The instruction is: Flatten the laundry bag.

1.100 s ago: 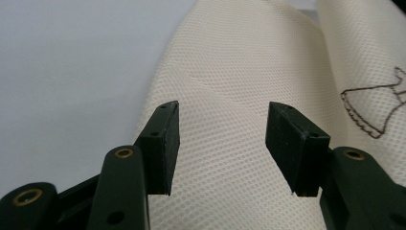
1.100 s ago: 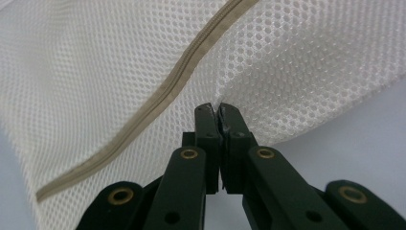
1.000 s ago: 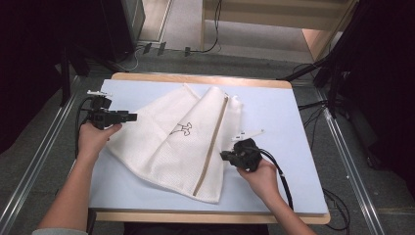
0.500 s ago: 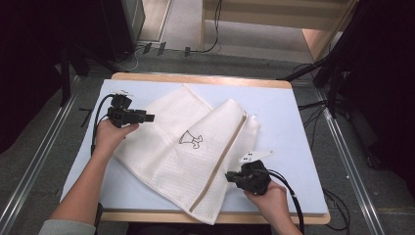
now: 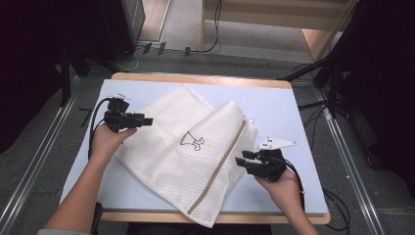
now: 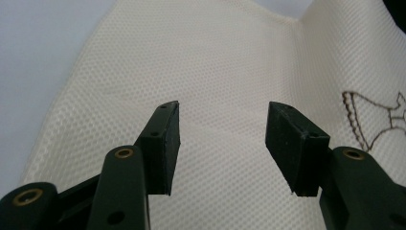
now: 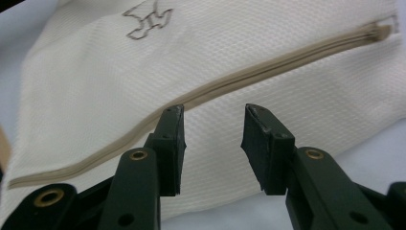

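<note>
Standing half open, the right tool (image 5: 243, 163) has just been opening and holds nothing, near the bag's zipper (image 7: 268, 64). The left tool (image 5: 147, 120) gapes empty over the cream mesh laundry bag (image 5: 186, 156) on the tabletop (image 5: 274, 105). A shallow pinch may slip off this thin, limp weave.

I see a cream mesh bag (image 5: 195, 147) lying partly folded on the pale blue surface (image 5: 279, 105), its tan zipper (image 5: 220, 164) running diagonally. My left claw (image 5: 145, 120) rests at its left edge; my right claw (image 5: 243, 163), jaws just opened and empty, sits beside its right edge.
</note>
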Demonstrator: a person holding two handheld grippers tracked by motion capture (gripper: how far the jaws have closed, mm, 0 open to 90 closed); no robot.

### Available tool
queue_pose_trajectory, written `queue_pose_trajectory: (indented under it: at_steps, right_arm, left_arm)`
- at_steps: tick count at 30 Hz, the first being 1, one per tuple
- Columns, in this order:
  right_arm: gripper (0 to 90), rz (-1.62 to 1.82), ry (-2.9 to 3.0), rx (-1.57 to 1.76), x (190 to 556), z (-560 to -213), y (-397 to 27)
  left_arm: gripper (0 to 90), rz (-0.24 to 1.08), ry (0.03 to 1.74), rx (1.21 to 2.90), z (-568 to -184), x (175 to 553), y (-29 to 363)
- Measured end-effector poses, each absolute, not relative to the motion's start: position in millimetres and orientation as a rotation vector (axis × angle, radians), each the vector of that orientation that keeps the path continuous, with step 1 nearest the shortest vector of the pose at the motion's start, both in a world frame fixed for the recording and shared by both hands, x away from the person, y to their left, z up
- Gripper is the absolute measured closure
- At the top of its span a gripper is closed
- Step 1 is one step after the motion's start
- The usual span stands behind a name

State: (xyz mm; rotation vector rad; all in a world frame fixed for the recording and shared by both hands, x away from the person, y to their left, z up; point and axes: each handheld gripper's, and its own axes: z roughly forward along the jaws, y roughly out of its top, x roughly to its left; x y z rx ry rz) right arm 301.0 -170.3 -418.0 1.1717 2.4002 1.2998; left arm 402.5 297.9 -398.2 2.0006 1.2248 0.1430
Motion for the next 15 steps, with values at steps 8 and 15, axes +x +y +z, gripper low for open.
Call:
queue_pose_trajectory:
  at_steps: [8, 15]
  right_arm:
    - [61.3, 1.258, 2.341, 1.225, 348.0, -425.1, -189.3]
    - [61.0, 1.204, 2.31, 1.292, 390.2, -435.5, -208.4]
  left_arm:
    - [47.1, 0.169, 1.304, 1.98, -401.3, 362.4, 317.1]
    - [47.4, 0.205, 1.348, 1.973, -407.0, 328.3, 333.0]
